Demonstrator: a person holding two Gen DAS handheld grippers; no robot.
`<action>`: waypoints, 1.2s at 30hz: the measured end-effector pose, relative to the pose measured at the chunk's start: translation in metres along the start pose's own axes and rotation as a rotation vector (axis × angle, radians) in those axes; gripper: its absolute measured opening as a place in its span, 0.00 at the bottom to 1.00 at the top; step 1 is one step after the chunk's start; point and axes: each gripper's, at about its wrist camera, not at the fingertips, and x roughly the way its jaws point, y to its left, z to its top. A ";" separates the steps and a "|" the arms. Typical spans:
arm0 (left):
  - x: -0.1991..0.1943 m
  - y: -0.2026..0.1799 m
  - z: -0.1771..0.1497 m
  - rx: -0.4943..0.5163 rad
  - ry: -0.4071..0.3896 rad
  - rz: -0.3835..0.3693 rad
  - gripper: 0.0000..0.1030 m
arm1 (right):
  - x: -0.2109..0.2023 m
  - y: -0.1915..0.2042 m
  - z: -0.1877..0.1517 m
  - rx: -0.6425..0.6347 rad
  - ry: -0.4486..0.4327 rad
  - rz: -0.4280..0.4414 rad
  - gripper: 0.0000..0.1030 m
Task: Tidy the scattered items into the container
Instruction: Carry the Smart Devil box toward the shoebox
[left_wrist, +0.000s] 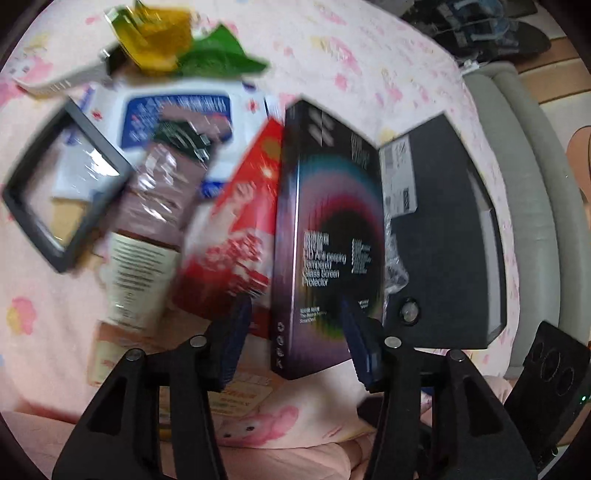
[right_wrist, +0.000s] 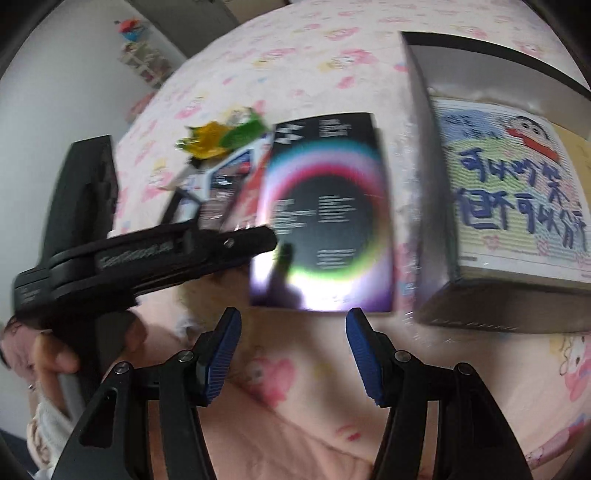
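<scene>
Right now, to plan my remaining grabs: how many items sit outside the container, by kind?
Screen protector box: 1
Soft packs: 3 (red pack, brown pack, white-blue pack)
Black frame: 1
Crumpled wrappers: 2 (yellow wrapper, green wrapper)
Total: 7

- Left wrist view looks closely down along its fingers at the dark screen protector box (left_wrist: 328, 236).
- Right wrist view faces the same box (right_wrist: 325, 218) from farther back.
- Both share the pink bedsheet (left_wrist: 369, 66).
</scene>
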 end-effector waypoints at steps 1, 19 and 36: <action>0.001 -0.003 -0.001 0.018 0.005 0.013 0.35 | 0.004 -0.004 0.001 0.011 0.000 -0.016 0.54; -0.061 0.036 -0.013 -0.086 -0.113 0.070 0.24 | 0.026 -0.002 0.011 0.013 0.033 -0.013 0.59; -0.049 0.033 -0.012 -0.089 -0.103 0.087 0.32 | 0.033 0.000 0.001 0.001 0.107 0.082 0.68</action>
